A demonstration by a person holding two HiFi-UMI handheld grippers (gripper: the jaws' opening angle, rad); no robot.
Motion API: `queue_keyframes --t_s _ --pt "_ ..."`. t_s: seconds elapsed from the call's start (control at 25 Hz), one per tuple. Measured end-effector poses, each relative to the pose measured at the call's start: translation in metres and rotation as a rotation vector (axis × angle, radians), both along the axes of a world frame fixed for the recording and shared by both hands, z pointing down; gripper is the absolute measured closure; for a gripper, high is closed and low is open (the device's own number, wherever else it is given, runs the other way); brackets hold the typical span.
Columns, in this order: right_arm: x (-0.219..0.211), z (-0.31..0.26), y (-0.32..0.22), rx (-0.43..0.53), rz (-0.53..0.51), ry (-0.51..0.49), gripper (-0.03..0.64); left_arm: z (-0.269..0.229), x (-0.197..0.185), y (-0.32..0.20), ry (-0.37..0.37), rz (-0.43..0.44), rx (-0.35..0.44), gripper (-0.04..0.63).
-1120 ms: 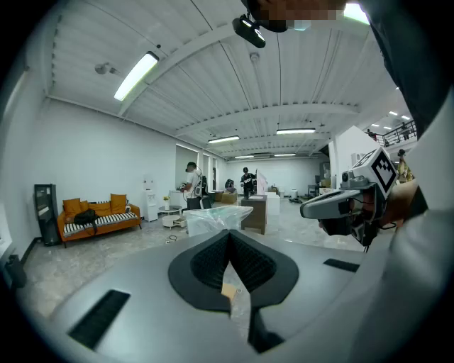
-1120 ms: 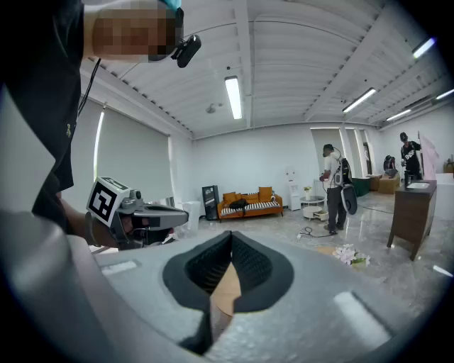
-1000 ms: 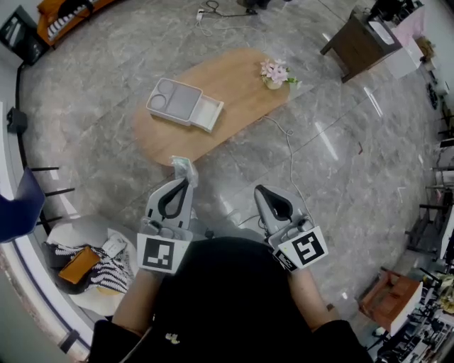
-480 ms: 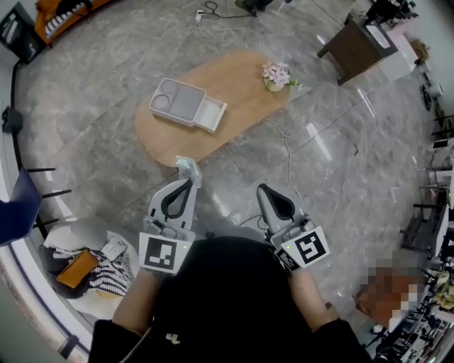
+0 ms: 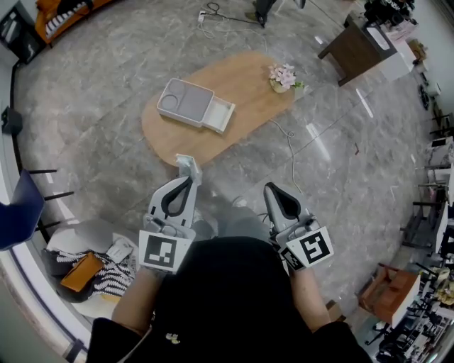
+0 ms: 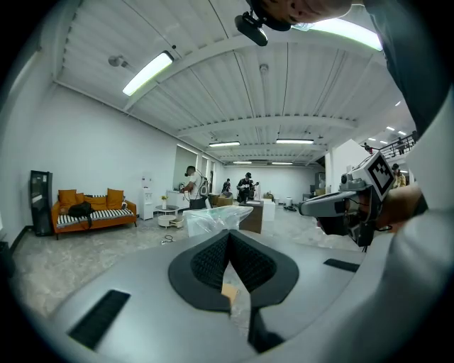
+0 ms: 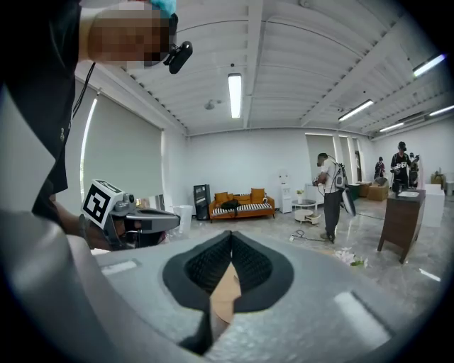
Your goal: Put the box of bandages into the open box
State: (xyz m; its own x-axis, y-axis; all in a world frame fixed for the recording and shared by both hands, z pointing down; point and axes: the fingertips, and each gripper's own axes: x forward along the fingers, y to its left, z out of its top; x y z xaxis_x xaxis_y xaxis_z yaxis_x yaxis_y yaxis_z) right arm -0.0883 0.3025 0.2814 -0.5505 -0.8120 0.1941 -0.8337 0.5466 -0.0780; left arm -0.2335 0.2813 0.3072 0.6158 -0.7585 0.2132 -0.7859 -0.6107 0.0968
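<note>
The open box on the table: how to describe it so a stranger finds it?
On the grey marble floor stands an oval wooden table. At its left end lies a flat grey rectangular box, one white part open. Its only neighbour is a small round pot of pink flowers.

Two tools [image 5: 187, 180] [image 5: 270, 189] — one box of bandages [image 5: 185, 164], one open box [image 5: 186, 103], one table [image 5: 241, 79], one flower pot [image 5: 282, 76].

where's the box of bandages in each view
Head view: box of bandages at the left gripper's tip, just below the table's near edge.
Left gripper view: centre, plastic-wrapped, just past the shut jaws.
Right gripper view: not made out.
Shared landmark: orange sofa.
</note>
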Motion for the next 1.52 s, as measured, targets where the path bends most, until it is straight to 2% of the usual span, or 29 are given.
queue_keyframes --t_s 0.16,0.28,0.56,0.84,1.2,1.52 --pt "0.004 0.006 -0.008 -0.027 0.030 -0.005 0.620 0.000 0.002 -0.007 -0.009 0.006 0.002 0.581" --pt "0.005 0.007 -0.015 -0.011 0.010 -0.034 0.620 0.003 0.006 -0.013 -0.021 0.006 0.001 0.581" --pt "0.033 0.021 -0.054 -0.042 -0.020 -0.003 0.620 0.009 0.028 -0.048 -0.054 -0.014 -0.015 0.581" --pt "0.064 0.027 -0.106 -0.051 -0.068 -0.007 0.618 0.020 0.064 -0.094 -0.065 -0.042 -0.043 0.581" --pt "0.109 0.036 -0.171 -0.066 -0.121 -0.035 0.618 0.031 0.110 -0.153 -0.115 -0.077 -0.076 0.581" --pt "0.151 0.045 -0.207 -0.085 -0.152 -0.057 0.620 0.040 0.151 -0.184 -0.159 -0.104 -0.111 0.581"
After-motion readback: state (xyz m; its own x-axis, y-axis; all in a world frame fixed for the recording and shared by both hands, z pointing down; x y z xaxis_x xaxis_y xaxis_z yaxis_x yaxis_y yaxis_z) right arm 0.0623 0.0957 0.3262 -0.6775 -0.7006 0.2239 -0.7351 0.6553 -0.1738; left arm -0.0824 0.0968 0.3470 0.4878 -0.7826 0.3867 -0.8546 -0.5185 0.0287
